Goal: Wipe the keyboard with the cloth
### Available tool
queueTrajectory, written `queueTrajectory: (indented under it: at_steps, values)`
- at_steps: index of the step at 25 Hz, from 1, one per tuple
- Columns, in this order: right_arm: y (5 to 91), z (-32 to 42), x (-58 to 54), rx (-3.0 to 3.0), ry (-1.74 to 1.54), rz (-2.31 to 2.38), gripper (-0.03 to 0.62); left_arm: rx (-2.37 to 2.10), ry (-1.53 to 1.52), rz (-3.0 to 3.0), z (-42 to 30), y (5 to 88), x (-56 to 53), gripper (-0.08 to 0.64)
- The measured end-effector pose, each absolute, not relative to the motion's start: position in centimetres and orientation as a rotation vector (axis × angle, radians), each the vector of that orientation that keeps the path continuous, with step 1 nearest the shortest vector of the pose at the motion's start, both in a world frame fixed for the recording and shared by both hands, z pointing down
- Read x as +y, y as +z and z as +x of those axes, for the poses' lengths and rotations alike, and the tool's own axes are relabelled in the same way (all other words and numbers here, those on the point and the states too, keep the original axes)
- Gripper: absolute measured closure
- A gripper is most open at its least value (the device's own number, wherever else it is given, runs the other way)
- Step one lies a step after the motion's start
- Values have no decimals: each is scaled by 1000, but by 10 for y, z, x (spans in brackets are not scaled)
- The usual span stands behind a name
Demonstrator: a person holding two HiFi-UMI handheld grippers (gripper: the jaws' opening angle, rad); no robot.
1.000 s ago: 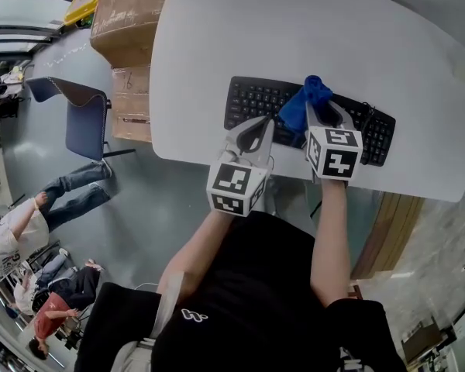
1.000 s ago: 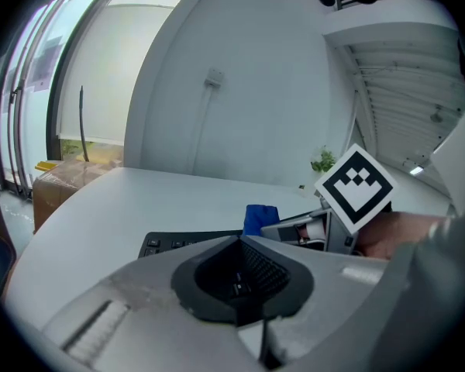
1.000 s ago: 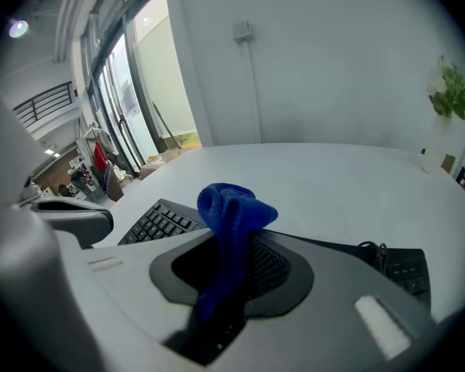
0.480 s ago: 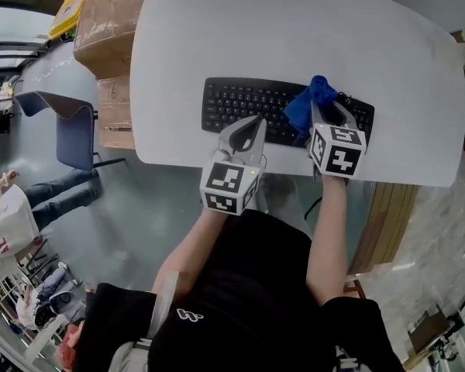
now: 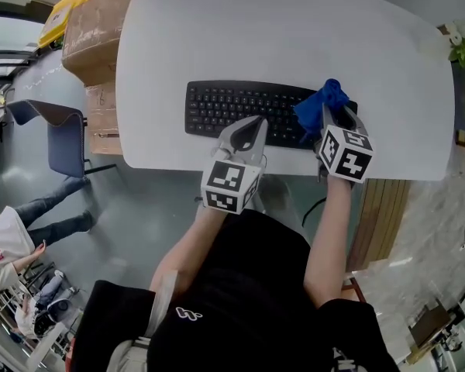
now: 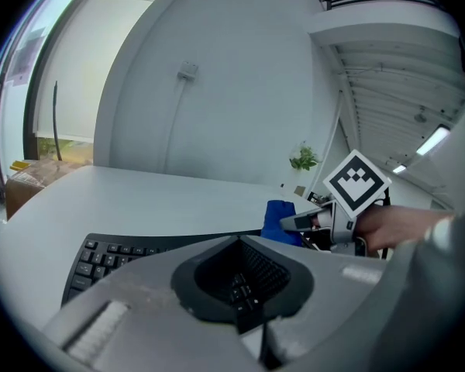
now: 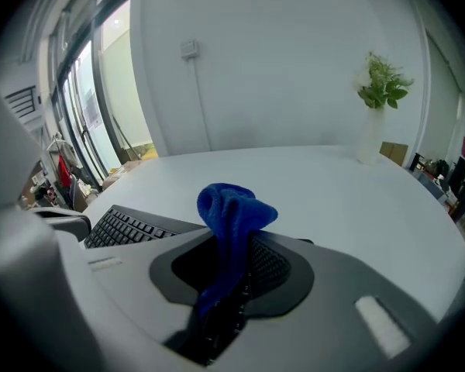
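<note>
White desk, near edge first: left gripper jaws pressed together, empty, over keyboard front. Right gripper jaws pinching blue cloth over keyboard's right end. Looks mid-wipe; next, drag cloth leftward across keys, light pressure.

In the head view the keyboard's right end is hidden under the cloth and the right gripper, and the left gripper covers part of its near edge. In the right gripper view the cloth's lower end vanishes into the dark slot between the closed jaws, so its pinched length cannot be told. At far left, the cardboard boxes are cut off by the top edge.
</note>
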State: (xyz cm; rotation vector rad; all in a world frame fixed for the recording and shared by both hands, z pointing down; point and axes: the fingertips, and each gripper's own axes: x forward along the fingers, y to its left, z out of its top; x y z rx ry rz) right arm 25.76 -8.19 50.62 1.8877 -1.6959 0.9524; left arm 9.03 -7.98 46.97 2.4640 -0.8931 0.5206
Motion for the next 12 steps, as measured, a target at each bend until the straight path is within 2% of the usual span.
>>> queueTrajectory:
  at_steps: [12]
  values:
    - [506,306,-62,-1625,963,2007,492,-867,528,2479,106,469,-76,561]
